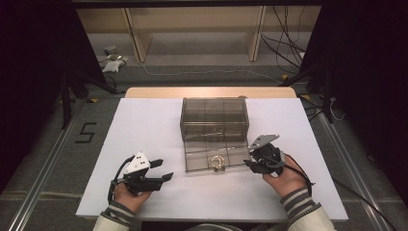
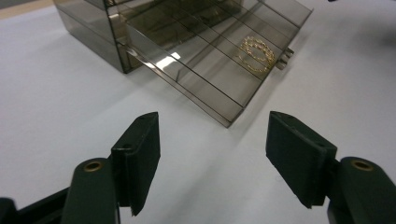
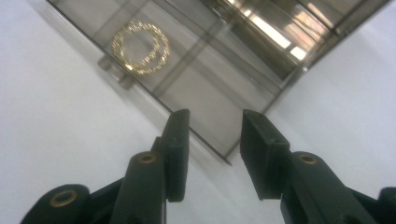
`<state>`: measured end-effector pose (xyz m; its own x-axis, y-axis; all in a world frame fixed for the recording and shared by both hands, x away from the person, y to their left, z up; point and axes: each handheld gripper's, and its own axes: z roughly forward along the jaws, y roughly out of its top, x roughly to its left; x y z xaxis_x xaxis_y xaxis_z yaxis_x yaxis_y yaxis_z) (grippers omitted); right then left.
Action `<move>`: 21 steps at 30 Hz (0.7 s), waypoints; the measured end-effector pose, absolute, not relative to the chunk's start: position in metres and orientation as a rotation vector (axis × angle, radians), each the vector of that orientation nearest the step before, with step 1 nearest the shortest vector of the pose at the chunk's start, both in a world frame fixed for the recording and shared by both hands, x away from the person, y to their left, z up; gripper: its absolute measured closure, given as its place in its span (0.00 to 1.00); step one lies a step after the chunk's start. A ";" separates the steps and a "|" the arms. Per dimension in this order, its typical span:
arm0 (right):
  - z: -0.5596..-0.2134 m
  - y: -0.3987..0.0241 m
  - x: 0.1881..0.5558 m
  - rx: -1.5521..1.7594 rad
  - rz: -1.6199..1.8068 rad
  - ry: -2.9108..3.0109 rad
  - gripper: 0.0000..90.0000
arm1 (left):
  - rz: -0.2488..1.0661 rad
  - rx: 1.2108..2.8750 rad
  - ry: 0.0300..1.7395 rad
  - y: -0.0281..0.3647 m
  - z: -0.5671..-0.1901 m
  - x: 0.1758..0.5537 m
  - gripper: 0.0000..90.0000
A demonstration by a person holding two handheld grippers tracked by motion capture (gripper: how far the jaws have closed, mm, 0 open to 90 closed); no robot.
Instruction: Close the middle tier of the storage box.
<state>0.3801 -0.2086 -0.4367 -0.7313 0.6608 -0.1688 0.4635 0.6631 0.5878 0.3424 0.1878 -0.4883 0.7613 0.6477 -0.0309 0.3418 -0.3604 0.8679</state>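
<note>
A smoky clear drawer box (image 1: 214,118) stands mid-table with its lower drawer (image 1: 197,159) pulled out toward me. A gold chain bracelet (image 1: 217,161) lies coiled in a front compartment of that drawer, next to the small handle. My left gripper (image 1: 164,169) hovers left of the drawer, open and empty; in the left gripper view its jaws (image 2: 212,135) point at the drawer (image 2: 205,79) and bracelet (image 2: 257,52). My right gripper (image 1: 248,163) sits at the drawer's right front corner. Its jaws (image 3: 215,126) stand apart with nothing between them, facing the drawer (image 3: 205,98) and bracelet (image 3: 140,46).
The box rests on a white sheet (image 1: 144,125) that covers the table; a wooden edge (image 1: 159,92) shows at the back. Beyond are floor cables (image 1: 192,73), black stands at both sides and a "5" marked on the floor (image 1: 85,132).
</note>
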 end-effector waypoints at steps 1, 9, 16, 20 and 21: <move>-0.438 -0.211 0.380 0.894 0.737 2.505 0.69 | 0.388 1.984 0.743 0.185 -0.488 0.343 0.41; -0.450 -0.224 0.380 0.926 0.698 2.499 0.68 | 0.366 2.120 0.720 0.167 -0.491 0.352 0.50; -0.464 -0.228 0.384 0.952 0.668 2.525 0.68 | 0.363 2.204 0.709 0.150 -0.496 0.359 0.56; -0.469 -0.228 0.385 0.952 0.654 2.536 0.70 | 0.372 2.246 0.708 0.140 -0.498 0.363 0.60; -0.470 -0.228 0.385 0.952 0.652 2.539 0.72 | 0.372 2.252 0.708 0.138 -0.498 0.363 0.61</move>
<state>0.3853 -0.2277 -0.4698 -0.7126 0.6831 -0.1600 0.5213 0.6682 0.5308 0.3634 0.1377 -0.4982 0.8061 0.5896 0.0515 0.3770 -0.5787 0.7232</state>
